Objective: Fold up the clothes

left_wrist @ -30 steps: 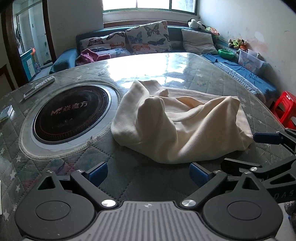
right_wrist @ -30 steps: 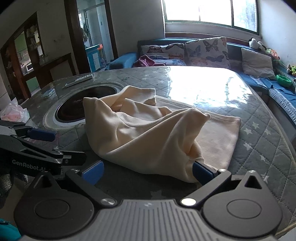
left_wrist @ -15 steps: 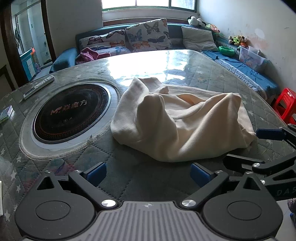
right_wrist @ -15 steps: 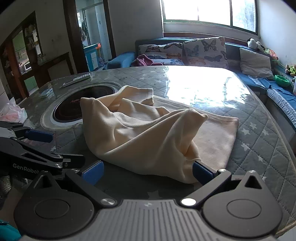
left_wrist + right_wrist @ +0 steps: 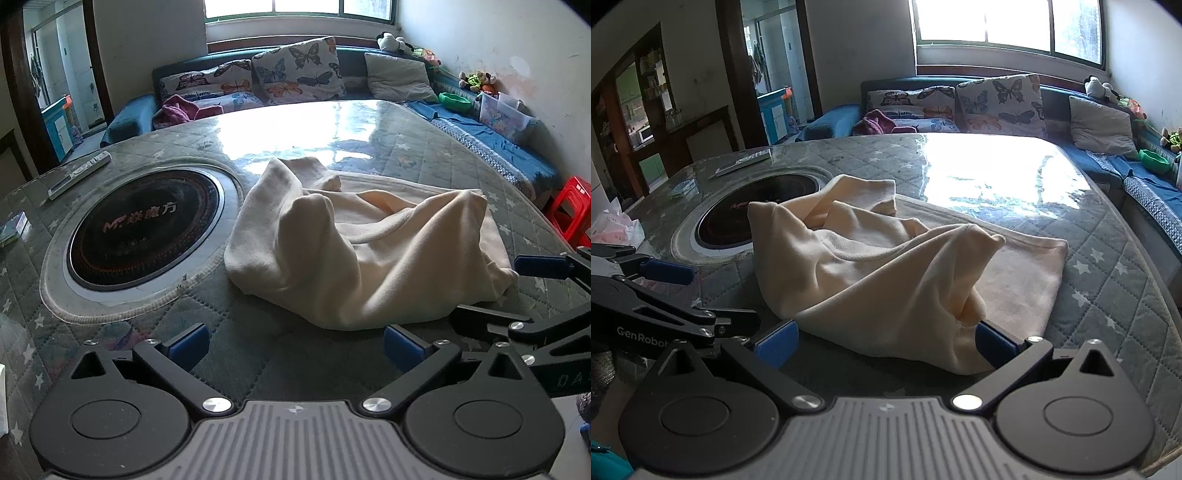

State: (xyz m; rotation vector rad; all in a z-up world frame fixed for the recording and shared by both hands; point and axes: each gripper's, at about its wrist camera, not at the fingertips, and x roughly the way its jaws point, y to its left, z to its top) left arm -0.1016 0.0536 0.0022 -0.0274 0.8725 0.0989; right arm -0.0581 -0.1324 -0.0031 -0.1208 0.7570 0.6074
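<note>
Just one cream garment point(image 5: 362, 254), two open claws.

Home living rm: blue sofa point(image 5: 491, 136) w/ butterfly cushions point(image 5: 299, 72), plush toys point(image 5: 393, 42), window point(image 5: 1004, 20), quilt-covered desk point(image 5: 1108, 266) w/ built-in hotplate point(image 5: 142, 225).

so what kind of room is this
Most likely a lived-in home dining and sitting room: a round table with a built-in hotpot cooker, a bench sofa with butterfly cushions under the window, and soft toys.
</note>
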